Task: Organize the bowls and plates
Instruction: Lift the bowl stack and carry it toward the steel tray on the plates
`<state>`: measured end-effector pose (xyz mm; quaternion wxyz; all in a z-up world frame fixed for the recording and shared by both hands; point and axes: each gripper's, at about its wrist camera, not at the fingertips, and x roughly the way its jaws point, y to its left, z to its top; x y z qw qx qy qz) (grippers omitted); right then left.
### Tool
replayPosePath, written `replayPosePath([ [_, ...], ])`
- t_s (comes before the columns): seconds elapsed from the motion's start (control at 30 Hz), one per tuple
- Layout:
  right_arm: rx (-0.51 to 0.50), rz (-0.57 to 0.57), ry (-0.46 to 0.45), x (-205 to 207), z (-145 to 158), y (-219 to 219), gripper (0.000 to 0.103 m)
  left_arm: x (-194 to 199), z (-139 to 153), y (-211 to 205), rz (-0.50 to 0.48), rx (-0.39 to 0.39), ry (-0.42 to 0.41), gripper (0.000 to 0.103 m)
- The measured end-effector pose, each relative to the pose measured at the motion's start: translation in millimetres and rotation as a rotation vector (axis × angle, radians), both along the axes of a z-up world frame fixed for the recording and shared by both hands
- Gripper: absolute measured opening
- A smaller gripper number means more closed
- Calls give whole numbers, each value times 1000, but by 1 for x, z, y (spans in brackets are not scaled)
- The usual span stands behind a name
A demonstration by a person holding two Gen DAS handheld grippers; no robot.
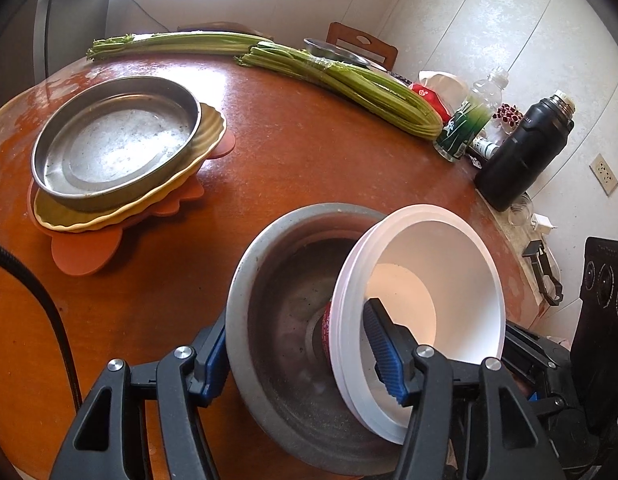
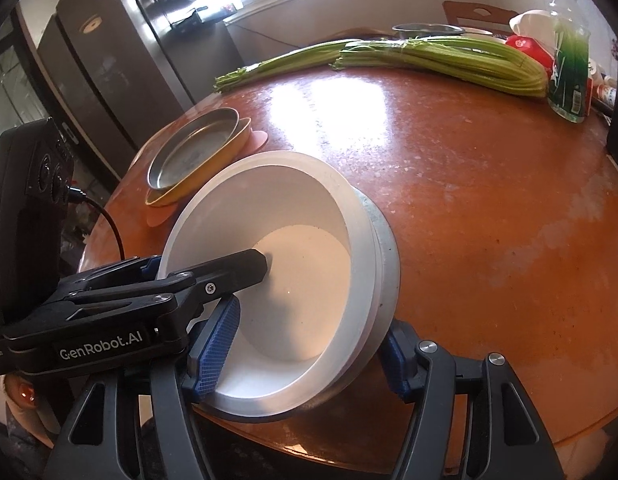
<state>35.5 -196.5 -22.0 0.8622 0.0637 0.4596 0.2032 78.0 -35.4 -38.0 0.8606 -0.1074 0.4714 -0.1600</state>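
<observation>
At the round table's (image 2: 489, 208) near edge, white bowls (image 2: 269, 280) tilt inside a steel bowl (image 1: 269, 344). Left gripper (image 1: 297, 356) straddles both bowls (pinching unclear); right gripper (image 2: 305, 356) likewise, grip uncertain.

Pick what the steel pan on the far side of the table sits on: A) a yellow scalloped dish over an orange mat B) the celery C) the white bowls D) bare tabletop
A: in the left wrist view the steel pan rests in a yellow scalloped dish, which lies on an orange mat, well apart from the celery and the white bowls.
</observation>
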Motion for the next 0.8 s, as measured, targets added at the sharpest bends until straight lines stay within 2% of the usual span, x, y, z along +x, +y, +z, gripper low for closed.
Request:
replayPosePath([
  [0.4, 1, 9, 12, 12, 16, 9, 67, 4, 17, 7, 8, -4, -6, 59],
  [0.8, -1, 63, -25, 40, 52, 54, 67, 22, 57, 52, 47, 1, -28, 59],
])
